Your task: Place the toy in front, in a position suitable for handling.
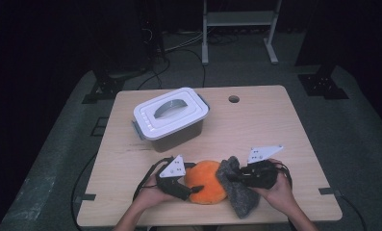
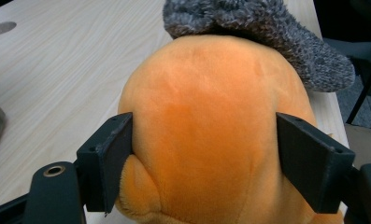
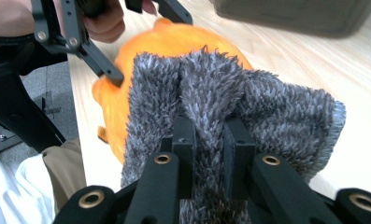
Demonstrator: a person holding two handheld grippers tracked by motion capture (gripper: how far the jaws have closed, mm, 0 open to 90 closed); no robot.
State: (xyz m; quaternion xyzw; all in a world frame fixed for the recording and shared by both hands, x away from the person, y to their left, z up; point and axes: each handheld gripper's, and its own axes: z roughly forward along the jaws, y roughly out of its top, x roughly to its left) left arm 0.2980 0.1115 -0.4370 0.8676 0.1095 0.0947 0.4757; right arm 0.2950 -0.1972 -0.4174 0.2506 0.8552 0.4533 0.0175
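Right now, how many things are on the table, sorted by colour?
Orange: 1, the plush toy
Grey: 1, the fuzzy cloth
White-lidded: 1, the storage box
Total: 3

Lit from above onto the worktop (image 1: pixel 275 125), pale wood evenly bright; surrounding floor and back wall sunk in near black. Soft, short shadows under the white-lidded box (image 1: pixel 171 115) and along the near edge beneath the orange plush (image 1: pixel 205 180). Mild sheen on the box lid, no hard glare. High view soft and slightly grainy. Sharp on the plush's nap in the left gripper view. Blurred in the right gripper view toward the far box and upper corners; grey fuzzy cloth (image 3: pixel 230 107) crisp.
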